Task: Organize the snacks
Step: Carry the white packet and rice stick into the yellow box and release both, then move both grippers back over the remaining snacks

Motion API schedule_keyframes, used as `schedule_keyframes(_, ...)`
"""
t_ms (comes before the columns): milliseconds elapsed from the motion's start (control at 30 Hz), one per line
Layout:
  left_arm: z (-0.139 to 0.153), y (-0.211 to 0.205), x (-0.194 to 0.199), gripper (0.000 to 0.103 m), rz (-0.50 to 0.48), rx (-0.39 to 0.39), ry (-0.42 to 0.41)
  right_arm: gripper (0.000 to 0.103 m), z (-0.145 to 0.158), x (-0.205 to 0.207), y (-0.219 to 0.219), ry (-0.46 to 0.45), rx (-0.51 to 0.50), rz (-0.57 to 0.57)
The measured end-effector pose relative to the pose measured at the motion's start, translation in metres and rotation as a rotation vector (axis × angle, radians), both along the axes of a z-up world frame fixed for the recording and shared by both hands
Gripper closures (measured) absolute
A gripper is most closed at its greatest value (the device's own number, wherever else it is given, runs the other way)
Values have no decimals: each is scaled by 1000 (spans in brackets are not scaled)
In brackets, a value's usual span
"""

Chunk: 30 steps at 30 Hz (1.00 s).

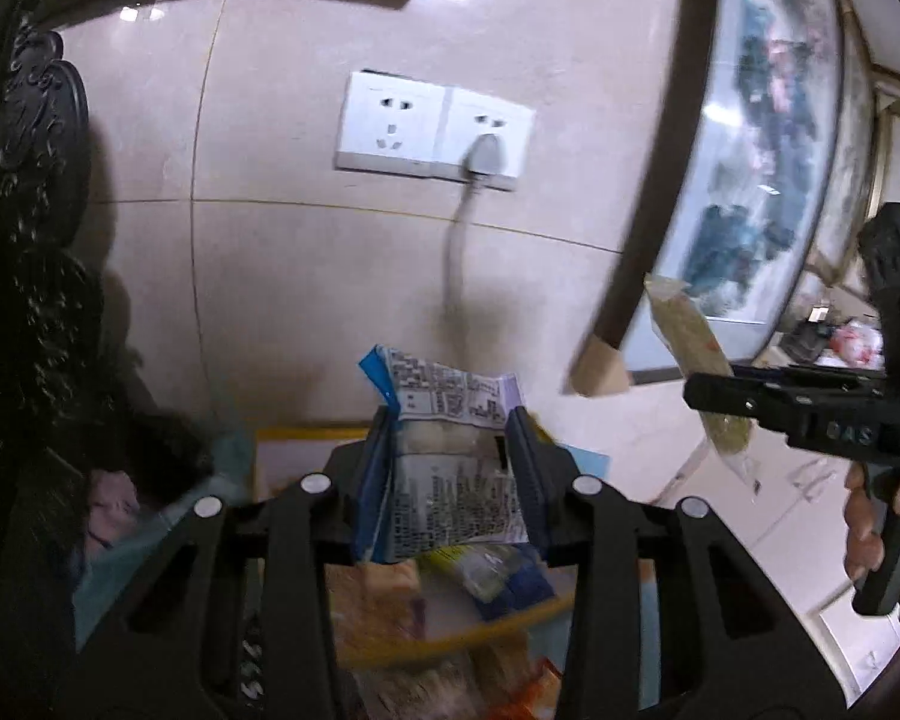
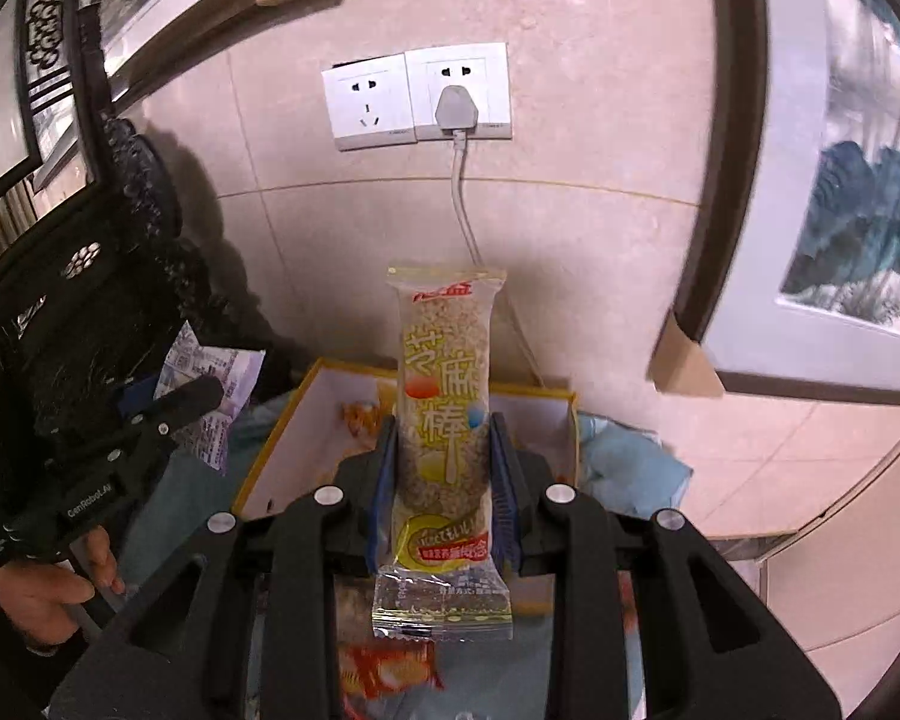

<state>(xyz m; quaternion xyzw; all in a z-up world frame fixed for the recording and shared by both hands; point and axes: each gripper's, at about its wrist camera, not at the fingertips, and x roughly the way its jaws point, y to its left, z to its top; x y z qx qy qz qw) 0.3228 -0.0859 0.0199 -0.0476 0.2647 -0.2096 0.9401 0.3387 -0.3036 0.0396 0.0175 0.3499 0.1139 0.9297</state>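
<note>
The left gripper [image 1: 450,420] has its blue-lined jaws pressed against both sides of a blue-and-white snack packet [image 1: 444,450], which stands between the pads with its printed back panel facing the camera and its crimped top edge poking up past the fingertips. The right gripper [image 2: 441,438] is clamped on a long clear sesame bar wrapper [image 2: 444,408], held upright; the bar rises well above the fingertips, and its sealed lower end hangs below the jaws toward the camera.

Both grippers are angled downward and raised above a yellow-rimmed box [image 2: 438,387] that sits beneath them against the tiled wall, with more snack packs [image 2: 390,672] blurred lower down. In the left wrist view the right gripper [image 1: 720,396] reaches in from the right edge, a hand [image 1: 876,516] wrapped around its handle, the bar sticking out slantwise. In the right wrist view the left gripper [image 2: 204,396] enters from the left, a hand [image 2: 48,588] on its grip below, the packet at its tip.

Behind them a double wall socket [image 2: 417,96] holds a grey plug [image 2: 456,111] whose cable [image 2: 462,204] drops toward the box; a framed painting [image 2: 858,210] leans at the right
</note>
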Motion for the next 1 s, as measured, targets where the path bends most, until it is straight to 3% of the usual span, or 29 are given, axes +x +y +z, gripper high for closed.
schedule_keyframes(33,-5,-2,14,32,16,21,30,64,-8,12,1,18,-18,-16)
schedule_keyframes(67,-12,-3,24,2,27,34,67,48,-15,20,2,34,-49,-44)
schedule_keyframes(133,-33,2,43,2,86,64,163,44,-29,27,5,57,-121,-76)
schedule_keyframes(200,-49,15,44,2,106,50,214,44,-40,21,7,60,-125,-49)
schedule_keyframes(433,-83,46,-12,2,109,70,169,43,-96,-29,9,147,-95,14)
schedule_keyframes(567,-125,52,-59,2,60,104,194,42,-150,-69,11,269,-60,6)
schedule_keyframes(633,-162,54,-79,2,52,162,258,42,-185,-86,8,354,-29,-35)
schedule_keyframes(767,-212,52,-102,2,31,186,381,42,-231,-102,-6,484,105,-150)
schedule_keyframes(867,-220,36,-119,2,-35,185,365,39,-242,-101,-8,528,181,-202)
schedule_keyframes(1000,-219,0,-145,2,-215,220,286,37,-240,-93,9,519,166,-183)
